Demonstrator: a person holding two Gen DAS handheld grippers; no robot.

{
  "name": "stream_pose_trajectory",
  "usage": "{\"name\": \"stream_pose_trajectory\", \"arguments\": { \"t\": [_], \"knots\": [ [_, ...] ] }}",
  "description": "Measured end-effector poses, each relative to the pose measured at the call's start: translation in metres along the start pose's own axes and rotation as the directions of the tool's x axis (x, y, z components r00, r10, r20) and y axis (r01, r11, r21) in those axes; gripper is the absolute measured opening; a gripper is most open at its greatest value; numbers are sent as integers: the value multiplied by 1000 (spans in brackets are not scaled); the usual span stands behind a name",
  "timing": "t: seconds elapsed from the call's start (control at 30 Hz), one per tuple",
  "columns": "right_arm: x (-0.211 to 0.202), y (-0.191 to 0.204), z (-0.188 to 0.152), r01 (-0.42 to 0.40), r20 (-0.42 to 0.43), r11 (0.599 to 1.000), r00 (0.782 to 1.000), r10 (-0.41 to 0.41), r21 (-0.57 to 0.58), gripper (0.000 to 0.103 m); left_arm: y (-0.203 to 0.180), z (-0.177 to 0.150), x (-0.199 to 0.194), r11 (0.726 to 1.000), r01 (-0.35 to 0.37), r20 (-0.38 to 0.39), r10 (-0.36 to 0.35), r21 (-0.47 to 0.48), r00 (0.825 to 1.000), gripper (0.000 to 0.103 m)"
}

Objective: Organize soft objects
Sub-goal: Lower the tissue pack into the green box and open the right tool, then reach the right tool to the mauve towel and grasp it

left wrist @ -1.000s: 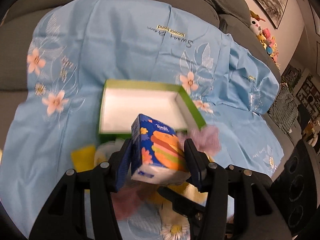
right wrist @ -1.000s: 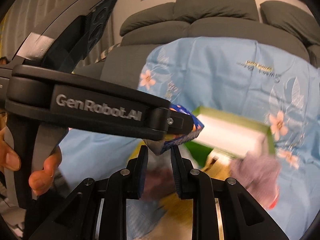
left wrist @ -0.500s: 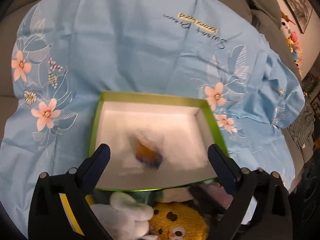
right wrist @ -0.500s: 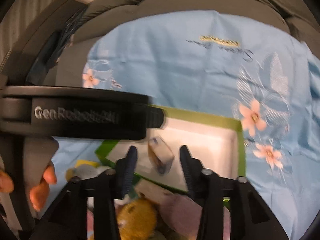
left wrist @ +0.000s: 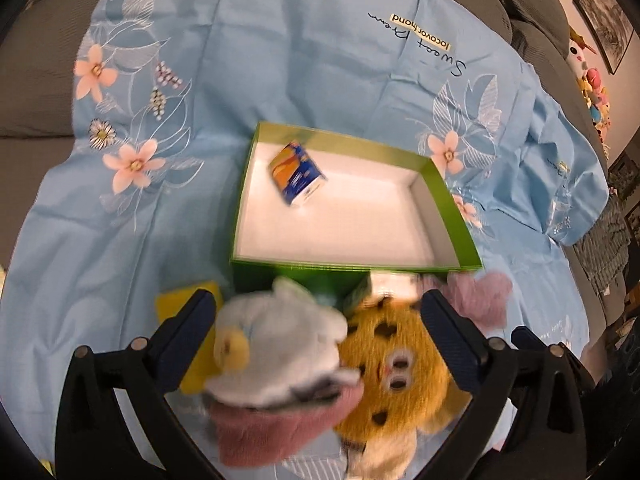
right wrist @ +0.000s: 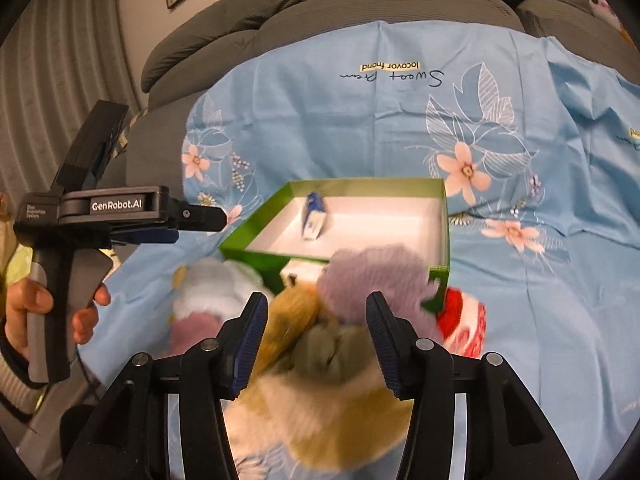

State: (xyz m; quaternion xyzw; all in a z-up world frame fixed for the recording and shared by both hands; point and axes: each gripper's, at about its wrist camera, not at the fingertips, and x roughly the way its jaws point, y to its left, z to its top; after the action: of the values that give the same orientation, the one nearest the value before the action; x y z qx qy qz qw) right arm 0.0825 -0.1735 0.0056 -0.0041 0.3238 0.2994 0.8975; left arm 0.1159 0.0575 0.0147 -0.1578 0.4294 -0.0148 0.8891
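Blue floral sheet (left wrist: pixel 320 60) under green box (left wrist: pixel 452 216), blue-orange tissue pack (left wrist: pixel 297 173) inside

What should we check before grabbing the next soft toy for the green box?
1. Left gripper empty, jaws opening wide: ok.
2. Right gripper empty, jaws opening: ok.
3. Green box has room; only the tissue pack lies inside: ok.
4. White plush sits between the left fingers, ready to grab: ok.
5. Yellow spotted plush crowds against it and may get pinched too: not ok.
6. Which toy the right gripper is aimed at: cannot tell, blurred.
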Motion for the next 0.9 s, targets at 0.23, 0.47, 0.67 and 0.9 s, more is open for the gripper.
{"name": "stream_pose_trajectory", "arguments": {
  "t": [0.23, 0.47, 0.67, 0.9],
  "knots": [
    [-14, 24, -22, -49, -22, 999, 999, 49, -12, 52, 5, -41, -19, 1000, 1, 0, -1, 1, 1000, 102],
    [-17, 55, -42, -122, -60, 991, 991, 119, -60, 52, 33, -74, -37, 997, -7, -14, 6, -78, 1000, 102],
    [-10, 83, -55, -222, -101, 973, 972, 214, -70, 52, 64, -99, -39, 988, -42, -54, 34, -147, 998, 102],
    [20, 111, -76, -288, -182, 957, 944, 276, -44, 52, 82, -118, -30, 978, -11, -103, -10, -210, 995, 102]
  ]
}}
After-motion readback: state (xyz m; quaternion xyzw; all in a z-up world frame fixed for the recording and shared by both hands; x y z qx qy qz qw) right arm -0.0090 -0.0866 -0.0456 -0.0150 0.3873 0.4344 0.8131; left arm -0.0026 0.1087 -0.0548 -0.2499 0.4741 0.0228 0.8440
